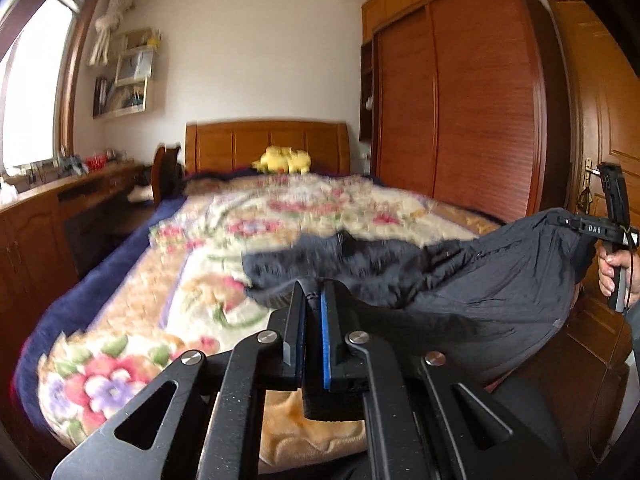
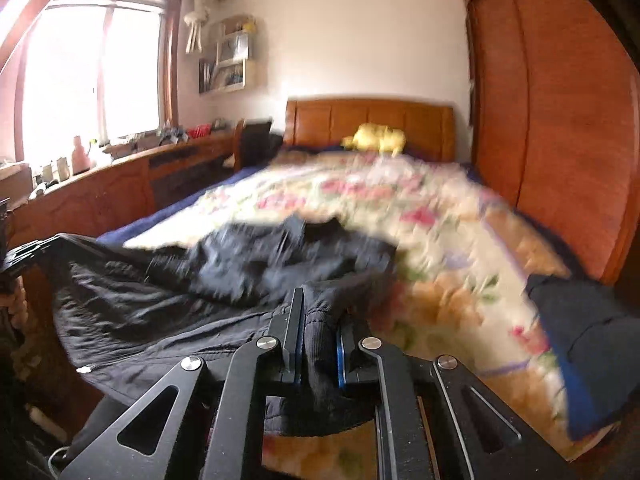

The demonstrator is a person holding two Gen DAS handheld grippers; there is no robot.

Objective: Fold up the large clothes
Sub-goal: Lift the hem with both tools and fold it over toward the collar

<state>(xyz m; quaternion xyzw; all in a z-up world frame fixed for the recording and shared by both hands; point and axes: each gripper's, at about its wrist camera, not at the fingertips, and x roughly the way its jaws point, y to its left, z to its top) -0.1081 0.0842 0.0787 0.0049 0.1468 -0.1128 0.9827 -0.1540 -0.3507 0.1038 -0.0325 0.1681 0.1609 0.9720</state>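
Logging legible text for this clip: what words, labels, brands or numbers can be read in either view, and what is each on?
"DAS": small pale letters on the black body of the right gripper, seen in the left wrist view; the reading is uncertain.
Shelf items on the wall: too small and blurred to read.
Dark garment, floral blanket: no text visible.

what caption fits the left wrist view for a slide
Left gripper shut on a dark jacket stretched above the floral bed.
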